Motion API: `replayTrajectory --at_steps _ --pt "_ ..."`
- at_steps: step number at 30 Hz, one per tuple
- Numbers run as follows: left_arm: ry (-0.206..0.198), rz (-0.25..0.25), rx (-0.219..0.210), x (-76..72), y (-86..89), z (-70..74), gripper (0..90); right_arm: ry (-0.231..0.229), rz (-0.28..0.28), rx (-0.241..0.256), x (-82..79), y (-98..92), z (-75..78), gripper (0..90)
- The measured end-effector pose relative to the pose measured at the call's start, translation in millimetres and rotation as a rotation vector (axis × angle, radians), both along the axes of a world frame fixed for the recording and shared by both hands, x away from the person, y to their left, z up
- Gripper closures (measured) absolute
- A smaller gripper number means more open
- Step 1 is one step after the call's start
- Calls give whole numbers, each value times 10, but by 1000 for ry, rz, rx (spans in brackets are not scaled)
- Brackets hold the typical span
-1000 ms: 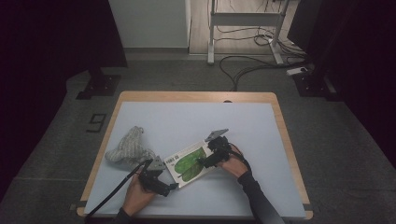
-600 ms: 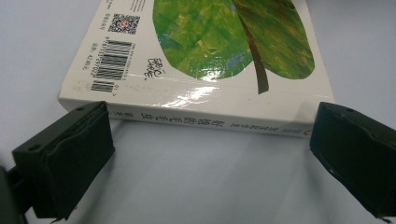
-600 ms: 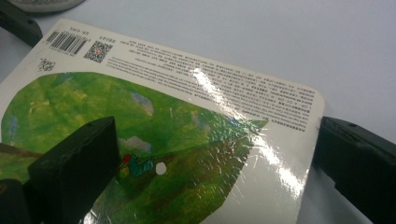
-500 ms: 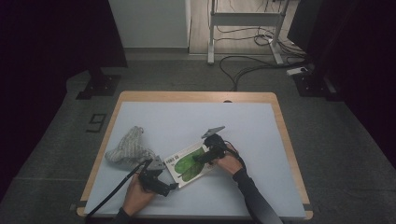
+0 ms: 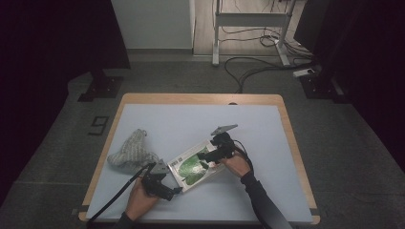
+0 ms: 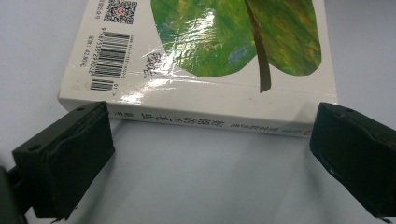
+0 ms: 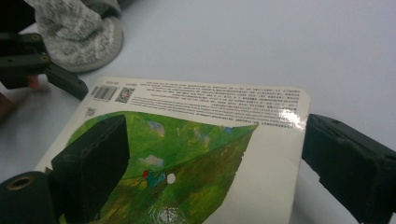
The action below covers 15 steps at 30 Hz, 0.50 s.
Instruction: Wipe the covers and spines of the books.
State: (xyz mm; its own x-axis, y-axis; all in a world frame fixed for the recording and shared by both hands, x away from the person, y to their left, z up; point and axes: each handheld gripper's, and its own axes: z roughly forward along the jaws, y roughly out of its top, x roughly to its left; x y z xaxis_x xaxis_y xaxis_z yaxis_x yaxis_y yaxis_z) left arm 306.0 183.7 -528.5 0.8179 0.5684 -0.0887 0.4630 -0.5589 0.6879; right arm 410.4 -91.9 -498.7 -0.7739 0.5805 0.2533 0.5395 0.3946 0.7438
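Since the earlier frame the right tongs (image 5: pixel 206 156) have slid a little leftward, further onto the book; the left tongs (image 5: pixel 177 190) have barely shifted. The table (image 5: pixel 191 119) fills the middle of the high view, its white top framed in wood. The book (image 5: pixel 193 165), back cover up with a green leaf, lies flat at lower centre. The grey knitted item (image 5: pixel 131 150) sits left of it. Both tongs gape wide: the left at the spine, the right over the cover.
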Motion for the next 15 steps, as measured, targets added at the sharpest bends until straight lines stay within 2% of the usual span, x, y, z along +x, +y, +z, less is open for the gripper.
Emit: replayTrajectory --at_steps 4,8,11,15 --pt "0 -2 3 1 2 1 0 1 4 -3 -40 -23 21 71" --pt "0 -3 4 2 3 1 0 26 4 24 -63 -70 28 76" --pt "0 -3 4 2 2 1 0 76 39 67 -81 -86 28 104" --pt "0 -3 4 2 2 1 0 42 50 29 -115 -54 62 101"
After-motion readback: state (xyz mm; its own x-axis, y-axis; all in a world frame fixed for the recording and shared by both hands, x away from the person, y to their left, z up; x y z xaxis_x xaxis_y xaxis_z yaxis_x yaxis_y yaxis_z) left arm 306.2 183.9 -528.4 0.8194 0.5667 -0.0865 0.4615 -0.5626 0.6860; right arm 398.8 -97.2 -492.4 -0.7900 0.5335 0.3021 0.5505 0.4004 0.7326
